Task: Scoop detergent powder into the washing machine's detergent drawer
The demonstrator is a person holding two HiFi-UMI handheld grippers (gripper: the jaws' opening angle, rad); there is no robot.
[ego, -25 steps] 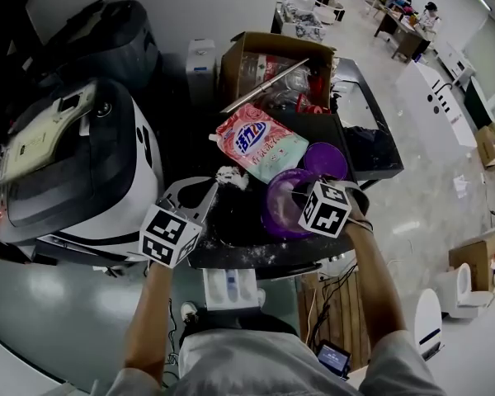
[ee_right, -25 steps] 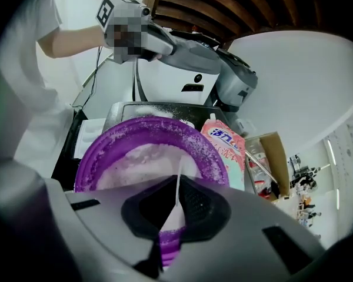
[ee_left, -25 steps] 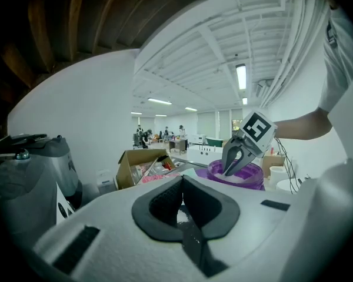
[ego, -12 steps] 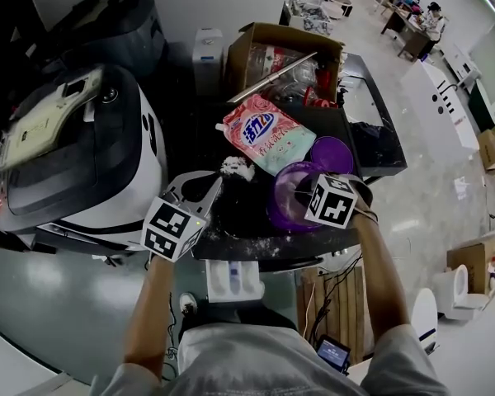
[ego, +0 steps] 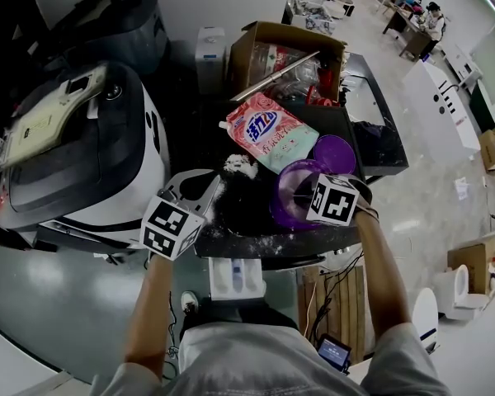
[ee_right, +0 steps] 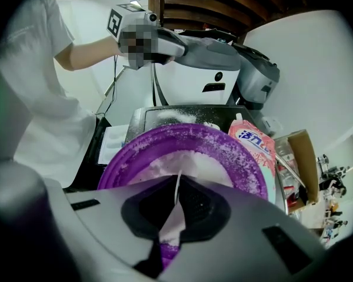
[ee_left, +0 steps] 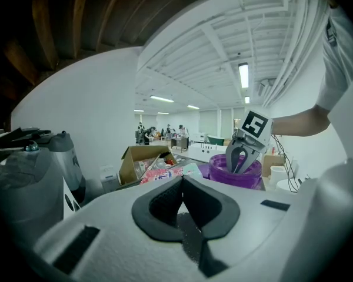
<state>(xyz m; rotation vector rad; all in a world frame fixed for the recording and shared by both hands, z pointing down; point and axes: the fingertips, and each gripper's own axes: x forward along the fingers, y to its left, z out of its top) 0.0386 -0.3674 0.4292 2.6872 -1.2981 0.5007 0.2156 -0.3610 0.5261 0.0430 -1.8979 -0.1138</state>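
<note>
Where the person stands, a white drawer (ego: 233, 279) sits just below the near edge of the dark tabletop (ego: 252, 209), compartments facing up. Can't tell if any powder is in them.

Left hand-held gripper (ee_left: 182, 180) is over the tabletop's near left part, beside the washing machine (ego: 74, 163). Its pads are closed tip to tip with nothing between them.

Right hand-held gripper (ee_right: 176, 179) is over the purple tub (ee_right: 244, 157), jaws clamped on a thin white scoop (ee_right: 177, 188). Only the scoop's edge shows in the right gripper view; its bowl end is not visible.

The tub stands open on the tabletop's right part. It holds white powder (ee_right: 191, 157), and its inner wall is dusted with it. Loose powder is scattered on the tabletop near the front edge. A small pile (ego: 239, 165) lies left of the tub, between tub and washing machine.

Just beyond the tub a purple lid (ego: 334, 153) lies flat, close to the tub rim. A pink-and-green detergent bag (ego: 272, 134) lies flat beyond the pile, beside the lid.

Farther back is an open cardboard box (ego: 289, 33) with packets inside and a long strip across it. The washing machine, white body and dark top, fills the left side.
</note>
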